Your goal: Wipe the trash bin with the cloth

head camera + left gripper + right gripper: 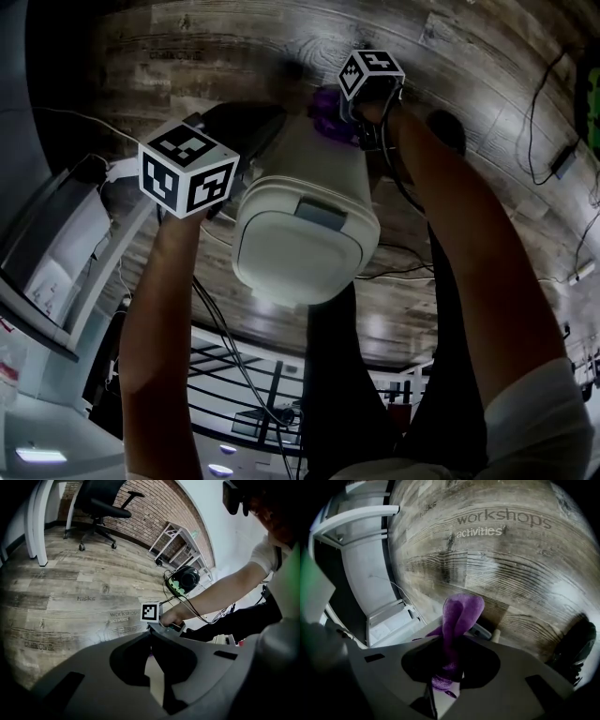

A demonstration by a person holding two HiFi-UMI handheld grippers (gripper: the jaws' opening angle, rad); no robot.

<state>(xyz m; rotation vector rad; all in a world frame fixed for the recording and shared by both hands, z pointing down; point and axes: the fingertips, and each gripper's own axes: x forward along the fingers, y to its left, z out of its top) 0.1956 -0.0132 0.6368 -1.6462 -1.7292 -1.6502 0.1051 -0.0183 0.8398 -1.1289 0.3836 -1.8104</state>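
Trash bin (305,216), white, lid end up toward the head camera; long axis runs away from the person, body narrowing toward the wood floor (469,56); upright or tipped, cannot tell.

Right gripper (449,653) clamped on the purple cloth (457,620); a folded lobe sticks out past the tips. In the head view the cloth sits against the far, lower end of the bin's wall, on the right flank; this is the arm placed to wipe. Judgement: the stroke should follow the long axis, from that far end back up toward the lid.

Left gripper (151,641) on the bin's left flank, just beside the lid end; jaws drawn nearly together with a thin pale strip between the pads, probably the bin's edge; looks like the steadying grip.

Around: cables (234,356) trail over the floor near the bin and along the right forearm; could snag on a long stroke. White unit (56,253) at far left, well apart. Office chair (101,501) and a white rack (176,536) stand off across the floor; a dark round device with green (183,578) lies beyond the right hand; none in the wiping path.
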